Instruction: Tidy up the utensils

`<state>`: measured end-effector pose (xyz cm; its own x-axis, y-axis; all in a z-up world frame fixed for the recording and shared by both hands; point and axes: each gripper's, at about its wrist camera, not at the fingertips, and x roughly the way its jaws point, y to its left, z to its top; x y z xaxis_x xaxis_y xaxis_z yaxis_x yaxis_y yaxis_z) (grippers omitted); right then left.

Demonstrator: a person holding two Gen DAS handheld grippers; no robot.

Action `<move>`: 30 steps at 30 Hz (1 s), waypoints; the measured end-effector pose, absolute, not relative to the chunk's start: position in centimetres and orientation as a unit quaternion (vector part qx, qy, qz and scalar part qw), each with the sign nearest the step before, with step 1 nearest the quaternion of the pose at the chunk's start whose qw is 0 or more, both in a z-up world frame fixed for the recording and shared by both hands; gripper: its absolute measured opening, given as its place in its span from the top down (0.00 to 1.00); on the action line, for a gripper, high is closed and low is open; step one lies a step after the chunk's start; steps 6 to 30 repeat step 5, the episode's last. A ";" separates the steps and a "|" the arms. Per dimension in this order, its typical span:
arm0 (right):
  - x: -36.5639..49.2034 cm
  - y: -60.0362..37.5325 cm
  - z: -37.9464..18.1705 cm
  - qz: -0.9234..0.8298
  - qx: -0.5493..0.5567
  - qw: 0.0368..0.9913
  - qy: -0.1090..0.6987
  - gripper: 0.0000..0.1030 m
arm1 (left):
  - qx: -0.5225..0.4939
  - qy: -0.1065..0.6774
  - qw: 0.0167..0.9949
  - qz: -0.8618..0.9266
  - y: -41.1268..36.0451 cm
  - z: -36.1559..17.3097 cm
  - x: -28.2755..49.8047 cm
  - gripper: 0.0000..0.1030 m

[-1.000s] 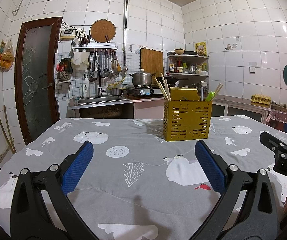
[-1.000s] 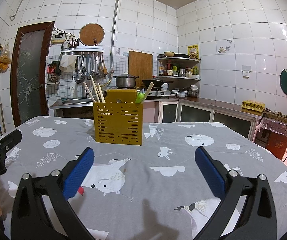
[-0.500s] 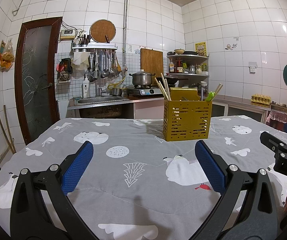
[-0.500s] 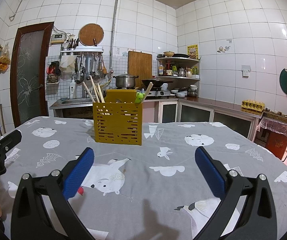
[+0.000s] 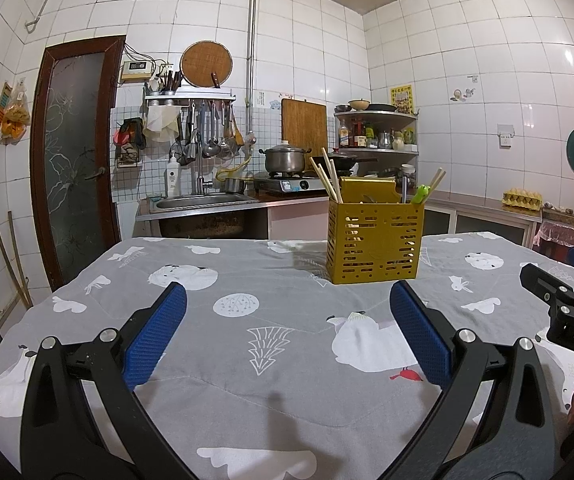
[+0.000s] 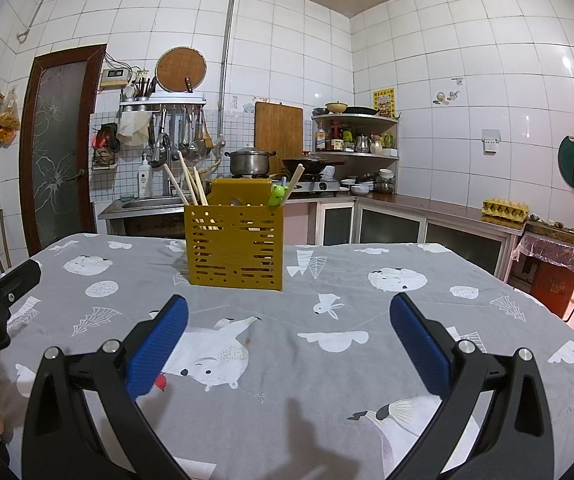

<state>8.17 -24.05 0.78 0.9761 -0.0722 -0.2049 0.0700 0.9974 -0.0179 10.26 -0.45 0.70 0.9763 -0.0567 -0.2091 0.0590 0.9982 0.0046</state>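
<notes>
A yellow slotted utensil holder (image 5: 375,242) stands upright on the table's far side; it also shows in the right wrist view (image 6: 234,249). Wooden chopsticks (image 5: 329,180) lean in its left part, and a green utensil (image 5: 421,194) with more chopsticks sits in its right part. My left gripper (image 5: 289,332) is open and empty, low over the cloth, well short of the holder. My right gripper (image 6: 289,334) is open and empty too, to the right of the left one. Each gripper's body shows at the edge of the other's view.
The table wears a grey cloth with white animal prints (image 5: 247,340). Behind it run a sink counter (image 5: 203,204), a stove with a pot (image 5: 285,160), and a corner shelf (image 5: 375,128). A door (image 5: 75,152) stands at the left. An egg tray (image 6: 505,209) sits on the right counter.
</notes>
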 end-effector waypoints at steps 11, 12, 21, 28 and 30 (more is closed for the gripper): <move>8.1 -24.1 0.8 -0.036 -0.005 0.994 0.103 0.04 | 0.005 0.105 0.994 -0.029 -0.4 0.8 10.3 0.05; 8.1 -24.1 0.8 -0.036 -0.005 0.994 0.103 0.04 | 0.005 0.105 0.994 -0.029 -0.4 0.8 10.3 0.05; 8.1 -24.1 0.8 -0.036 -0.005 0.994 0.103 0.04 | 0.005 0.105 0.994 -0.029 -0.4 0.8 10.3 0.05; 8.1 -24.1 0.8 -0.036 -0.005 0.994 0.103 0.04 | 0.005 0.105 0.994 -0.029 -0.4 0.8 10.3 0.05; 8.1 -24.1 0.8 -0.036 -0.005 0.994 0.103 0.04 | 0.005 0.105 0.994 -0.029 -0.4 0.8 10.3 0.05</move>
